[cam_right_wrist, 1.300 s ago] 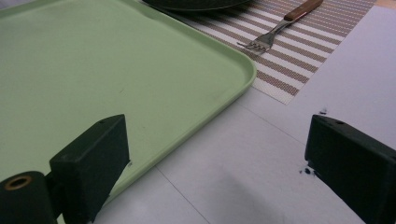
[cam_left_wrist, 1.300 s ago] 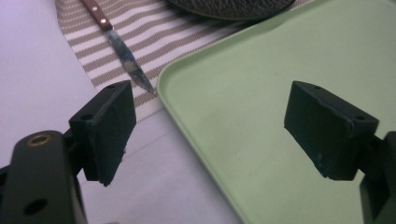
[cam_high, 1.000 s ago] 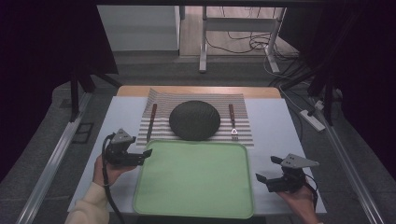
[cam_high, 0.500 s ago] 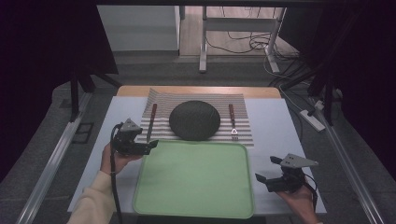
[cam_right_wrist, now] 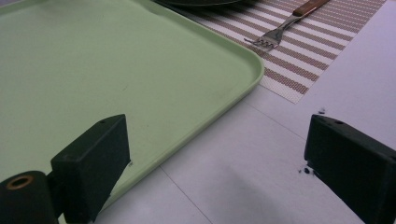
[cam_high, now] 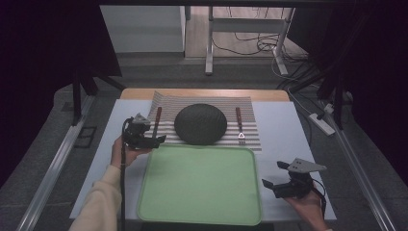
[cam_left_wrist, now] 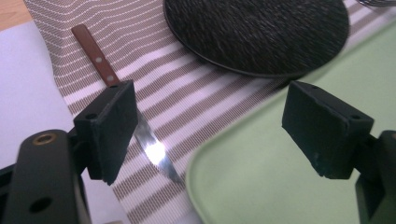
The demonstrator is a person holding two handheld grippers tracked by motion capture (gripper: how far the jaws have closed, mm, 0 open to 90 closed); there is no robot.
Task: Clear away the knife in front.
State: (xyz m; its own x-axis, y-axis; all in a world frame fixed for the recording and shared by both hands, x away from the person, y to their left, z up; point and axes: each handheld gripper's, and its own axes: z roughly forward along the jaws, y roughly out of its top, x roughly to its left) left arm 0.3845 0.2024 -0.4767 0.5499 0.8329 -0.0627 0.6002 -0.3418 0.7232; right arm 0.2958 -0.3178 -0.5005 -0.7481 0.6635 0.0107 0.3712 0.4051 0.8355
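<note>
The left gripper [cam_high: 155, 140] is held by the left hand [cam_high: 121, 152], with the forearm in a light sleeve [cam_high: 98, 207] reaching forward from the bottom edge. Its jaws stand wide apart and hold nothing. The right gripper [cam_high: 268, 185] sits in the right hand [cam_high: 303, 204] near the person, low at the right side, its jaws also wide apart and empty.

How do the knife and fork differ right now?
The knife lies left of the plate, its blade reaching toward the tray; the fork lies right of the plate. The open left gripper is at the knife, while the fork lies clear of the right gripper. Both have brown handles and rest on the striped mat.
</note>
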